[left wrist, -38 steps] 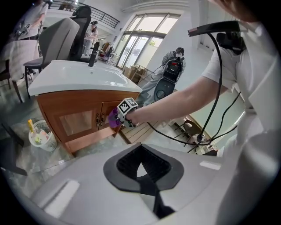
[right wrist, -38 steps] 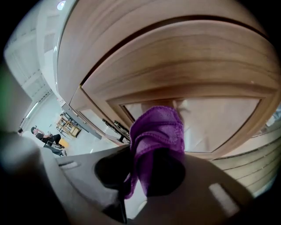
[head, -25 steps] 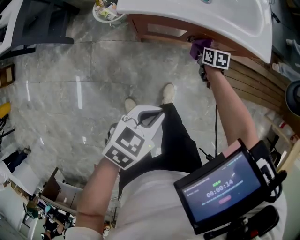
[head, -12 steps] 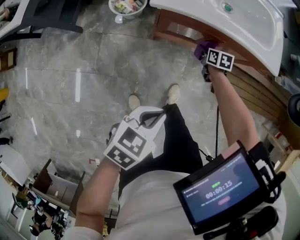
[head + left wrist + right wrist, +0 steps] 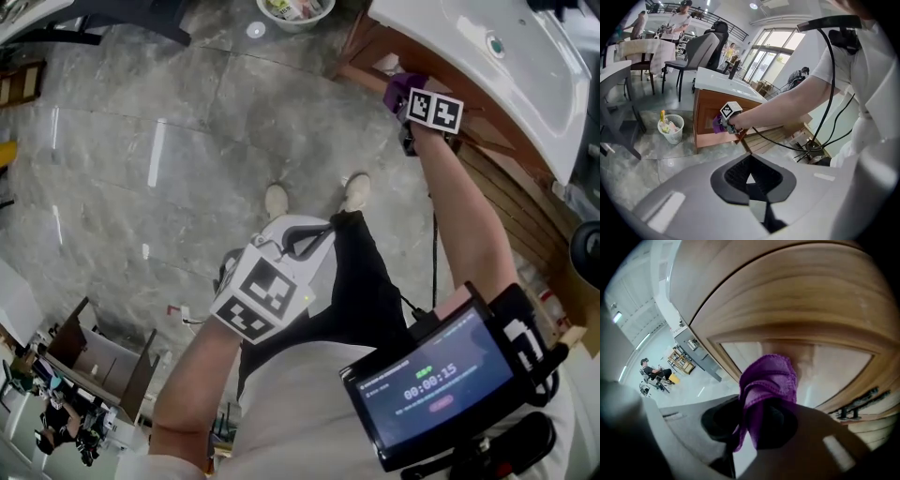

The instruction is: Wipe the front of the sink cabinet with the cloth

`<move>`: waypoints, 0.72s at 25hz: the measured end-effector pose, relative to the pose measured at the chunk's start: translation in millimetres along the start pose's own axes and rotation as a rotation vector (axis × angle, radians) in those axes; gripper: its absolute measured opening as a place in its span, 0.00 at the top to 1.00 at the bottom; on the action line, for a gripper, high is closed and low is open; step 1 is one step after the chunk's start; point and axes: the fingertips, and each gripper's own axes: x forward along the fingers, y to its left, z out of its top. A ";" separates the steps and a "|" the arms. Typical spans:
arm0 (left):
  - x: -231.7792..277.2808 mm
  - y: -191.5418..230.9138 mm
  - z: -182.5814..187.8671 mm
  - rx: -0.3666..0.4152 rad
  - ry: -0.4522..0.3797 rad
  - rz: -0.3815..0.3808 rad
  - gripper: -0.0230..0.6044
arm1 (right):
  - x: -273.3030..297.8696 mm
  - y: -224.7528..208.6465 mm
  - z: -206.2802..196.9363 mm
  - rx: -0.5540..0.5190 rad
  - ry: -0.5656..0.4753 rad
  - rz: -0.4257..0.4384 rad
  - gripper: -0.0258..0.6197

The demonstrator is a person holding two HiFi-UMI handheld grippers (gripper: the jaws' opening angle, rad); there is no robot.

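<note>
Head view: the right gripper (image 5: 403, 97) presses a purple cloth (image 5: 400, 88) to the sink cabinet (image 5: 364, 54) front; the left gripper (image 5: 298, 236) hangs by the person's thigh.

Left gripper view: jaws pressed together, empty. A wastebasket (image 5: 670, 130) holding rubbish stands by the cabinet's left end.

Right gripper view: jaws pinch the bunched cloth, which touches the cabinet's panel.

The cloth (image 5: 768, 380) is purple. The cabinet (image 5: 797, 301) is brown streaked wood with a paler panel. The sink (image 5: 487, 56) is white. The floor (image 5: 187, 159) is grey, veined like marble. The left cube (image 5: 262, 295) and right cube (image 5: 433, 111) carry black squares on white.
</note>
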 end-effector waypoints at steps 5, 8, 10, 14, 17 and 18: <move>-19.6 11.6 -12.8 -0.029 -0.016 0.028 0.95 | 21.4 44.5 10.2 -0.042 0.006 0.042 0.83; -28.8 16.9 -20.1 -0.042 -0.023 0.036 0.95 | 30.9 67.3 15.7 -0.061 0.006 0.064 0.83; -34.6 19.1 -24.4 -0.049 -0.024 0.040 0.95 | 35.9 80.9 18.6 -0.071 0.007 0.076 0.83; -41.9 22.2 -29.1 -0.054 -0.030 0.045 0.95 | 43.0 103.0 20.9 -0.100 0.012 0.104 0.83; -45.7 21.9 -34.2 -0.056 -0.023 0.045 0.95 | 44.6 116.1 19.5 -0.121 0.004 0.129 0.83; -45.8 21.6 -33.6 -0.052 -0.025 0.043 0.95 | 44.2 119.0 18.9 -0.124 -0.001 0.137 0.83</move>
